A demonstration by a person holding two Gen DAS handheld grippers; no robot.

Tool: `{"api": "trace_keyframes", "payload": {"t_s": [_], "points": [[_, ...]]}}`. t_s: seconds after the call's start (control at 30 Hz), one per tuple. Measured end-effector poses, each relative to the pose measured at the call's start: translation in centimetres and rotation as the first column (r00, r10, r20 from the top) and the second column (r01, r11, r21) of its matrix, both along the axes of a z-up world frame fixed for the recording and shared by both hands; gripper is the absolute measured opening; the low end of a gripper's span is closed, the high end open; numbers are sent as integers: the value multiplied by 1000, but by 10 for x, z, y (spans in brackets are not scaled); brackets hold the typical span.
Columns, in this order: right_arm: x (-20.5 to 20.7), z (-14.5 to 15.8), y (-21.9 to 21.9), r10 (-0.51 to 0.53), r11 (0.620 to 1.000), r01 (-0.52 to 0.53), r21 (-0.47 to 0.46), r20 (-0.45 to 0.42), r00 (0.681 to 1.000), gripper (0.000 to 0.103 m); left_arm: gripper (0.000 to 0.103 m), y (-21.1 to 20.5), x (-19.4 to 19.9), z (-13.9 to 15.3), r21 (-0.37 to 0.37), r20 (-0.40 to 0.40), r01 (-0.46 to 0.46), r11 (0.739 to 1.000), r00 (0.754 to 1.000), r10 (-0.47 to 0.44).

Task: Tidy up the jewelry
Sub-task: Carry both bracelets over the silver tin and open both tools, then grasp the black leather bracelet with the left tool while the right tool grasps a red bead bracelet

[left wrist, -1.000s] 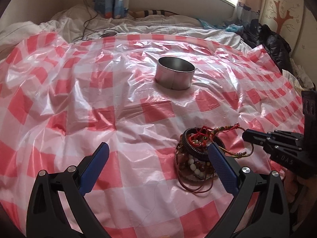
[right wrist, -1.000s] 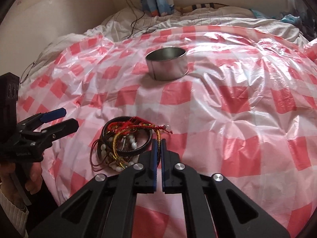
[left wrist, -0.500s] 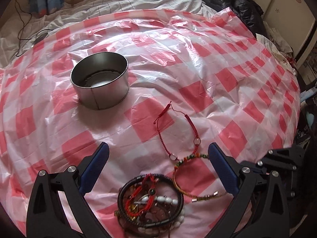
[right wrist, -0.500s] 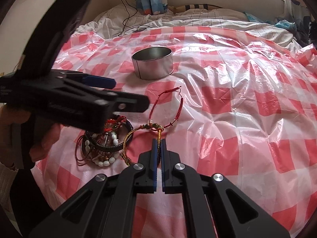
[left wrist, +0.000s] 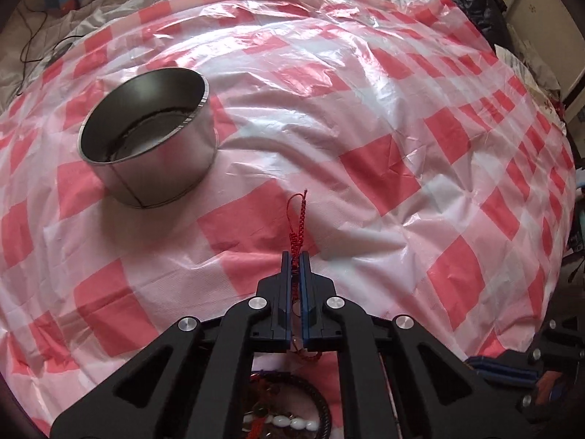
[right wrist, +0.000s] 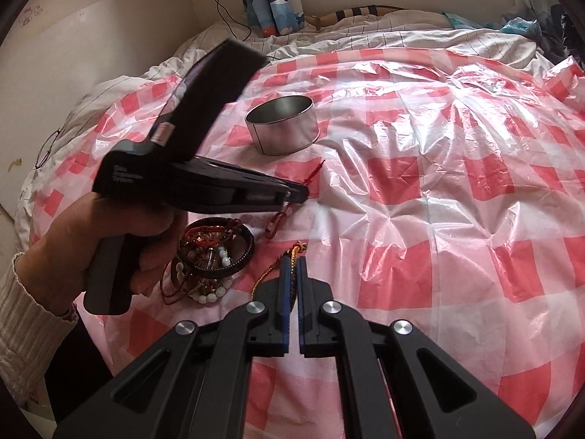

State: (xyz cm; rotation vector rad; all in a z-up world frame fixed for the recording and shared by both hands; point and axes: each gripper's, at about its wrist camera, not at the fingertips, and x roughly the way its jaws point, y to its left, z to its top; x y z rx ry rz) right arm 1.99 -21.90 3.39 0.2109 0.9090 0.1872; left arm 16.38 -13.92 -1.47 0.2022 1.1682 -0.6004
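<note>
Checked plastic sheet (left wrist: 384, 168) lies open rightward; your left gripper (left wrist: 295, 256) pinches the red cord bracelet (left wrist: 297, 219), your right gripper (right wrist: 291, 261) the gold-thread bracelet (right wrist: 292, 252), beside the bracelet pile (right wrist: 212, 256); the metal tin (left wrist: 146, 146) stands apart.

Bare checked sheet (left wrist: 384, 168) lies open to the right; only 1 tin (left wrist: 146, 146) (upright) stands left.

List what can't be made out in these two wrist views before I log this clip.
- Pile of bracelets: left wrist view, mostly hidden behind the left gripper and cut by the bottom edge.
- Red cord bracelet: its middle is hidden between the shut pads.
- Yellow-green cord bracelet: right wrist view, the right gripper covers most of it.
- Metal tin: its floor is hidden by its wall.
</note>
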Motion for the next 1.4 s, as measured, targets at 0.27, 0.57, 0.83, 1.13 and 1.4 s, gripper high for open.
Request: {"api": "trace_keyframes", "payload": {"t_s": [0.27,0.57,0.83,1.13,1.4], "points": [[2,27,-21,-81,984,59,165,131,988,4,3,75,10,64,-161,53,-84,983,994,94],[69,77,-21,-118,965,44,258,279,953,4,3,104,55,111,-299,111,-169,939,971,210],[165,59,0,-106,972,45,231,259,960,4,5,83,114,56,-276,25,-264,924,959,281],[228,-9,34,-7,999,6,38,42,999,25,67,112,84,49,-166,111,-282,945,947,302],[111,31,20,44,999,-46,14,109,993,54,71,156,-2,31,-173,-8,-234,957,972,237]]}}
